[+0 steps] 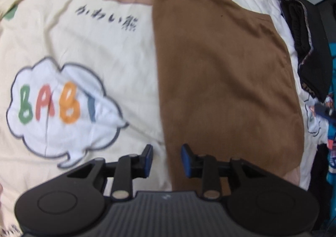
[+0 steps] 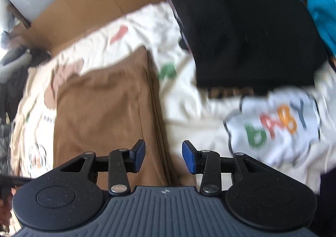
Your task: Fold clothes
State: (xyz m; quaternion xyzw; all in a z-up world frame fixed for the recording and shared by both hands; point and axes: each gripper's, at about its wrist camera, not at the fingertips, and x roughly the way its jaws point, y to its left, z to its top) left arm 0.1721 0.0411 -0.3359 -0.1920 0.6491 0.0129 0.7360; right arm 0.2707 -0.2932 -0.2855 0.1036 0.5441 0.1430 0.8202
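The brown garment (image 1: 226, 81) lay flat on the cartoon-print quilt (image 1: 88, 48) as a long narrow panel, its right edge stacked in layers in the right wrist view, so it looked already folded lengthwise; whether another fold was coming couldn't be told. The left claw (image 1: 167, 160) sat released over the near left edge, gripping nothing; the right claw (image 2: 163, 157) was released too, over the near right edge. A folded black garment (image 2: 247, 37) sat far right, probably parked clear.
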